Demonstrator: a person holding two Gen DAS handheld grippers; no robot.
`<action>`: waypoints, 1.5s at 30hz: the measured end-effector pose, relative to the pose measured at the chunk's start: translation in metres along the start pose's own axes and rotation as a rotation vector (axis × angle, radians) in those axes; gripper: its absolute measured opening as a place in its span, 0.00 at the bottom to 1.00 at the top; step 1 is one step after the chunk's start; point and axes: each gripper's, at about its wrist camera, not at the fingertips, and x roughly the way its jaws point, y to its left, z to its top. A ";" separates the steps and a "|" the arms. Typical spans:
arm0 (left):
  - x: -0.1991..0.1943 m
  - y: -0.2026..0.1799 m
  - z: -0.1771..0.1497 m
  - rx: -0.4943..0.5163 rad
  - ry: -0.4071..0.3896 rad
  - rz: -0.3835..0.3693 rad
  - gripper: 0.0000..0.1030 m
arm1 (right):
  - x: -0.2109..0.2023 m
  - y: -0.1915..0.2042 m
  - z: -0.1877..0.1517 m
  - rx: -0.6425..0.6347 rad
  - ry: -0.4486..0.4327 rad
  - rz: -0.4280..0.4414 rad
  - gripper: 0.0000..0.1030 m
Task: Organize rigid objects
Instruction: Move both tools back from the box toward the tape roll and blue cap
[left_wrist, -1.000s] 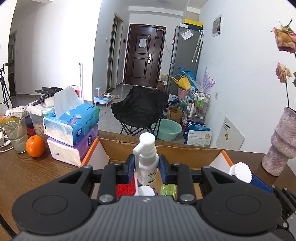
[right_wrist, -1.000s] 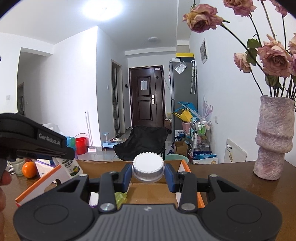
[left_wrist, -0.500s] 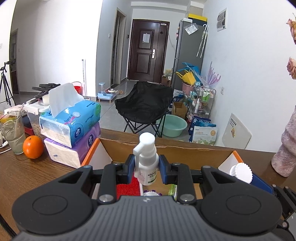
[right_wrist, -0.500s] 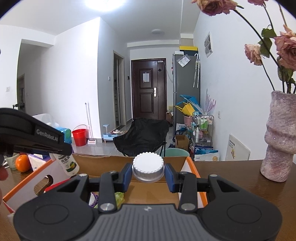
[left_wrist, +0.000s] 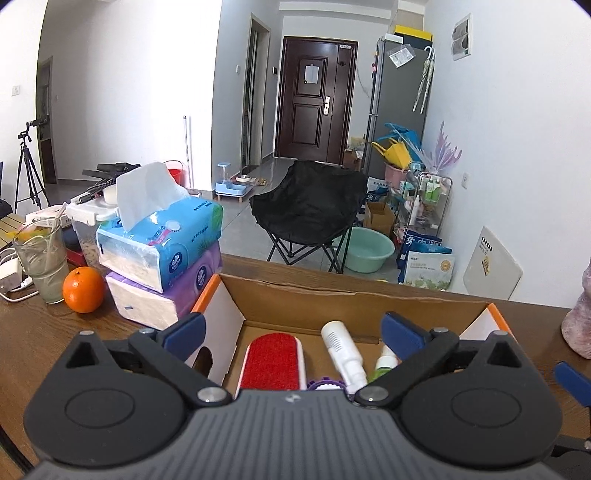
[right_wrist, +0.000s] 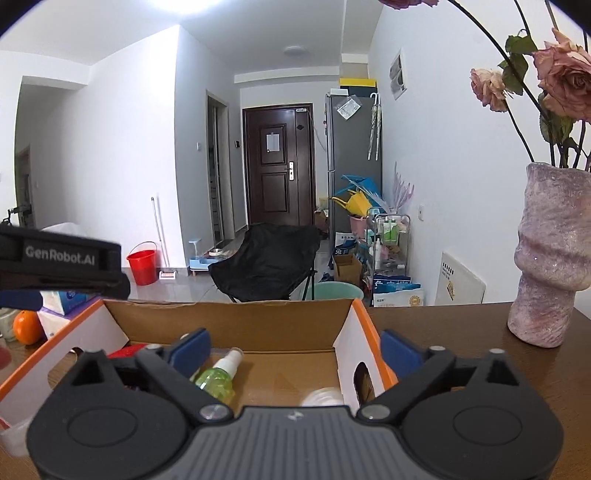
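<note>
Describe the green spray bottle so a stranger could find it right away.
Start at the orange-edged cardboard box on the brown wooden table. Inside lies a small translucent green plastic spray bottle on its side, beside a white spray bottle. It alone is green.

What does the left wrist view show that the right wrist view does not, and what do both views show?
Only the left wrist view shows the white spray bottle lying in the box beside the red lint brush, the drinking glass, and the blue tissue pack stacked on a purple one.

Only the right wrist view shows the whole pink textured vase with its dried roses, and a blurred white ribbed cap low in the box.

Both show the orange-edged cardboard box on the brown wooden table, the small green spray bottle, the orange fruit and the black folding chair.
</note>
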 end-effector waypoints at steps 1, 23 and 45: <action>0.000 0.000 0.000 0.001 0.000 0.001 1.00 | -0.001 0.000 0.000 0.002 -0.003 -0.001 0.99; -0.017 -0.002 -0.006 0.029 -0.019 -0.004 1.00 | -0.015 -0.001 -0.002 0.003 -0.019 -0.002 1.00; -0.072 0.019 -0.037 0.026 -0.013 -0.017 1.00 | -0.083 0.004 -0.025 0.003 -0.051 -0.017 1.00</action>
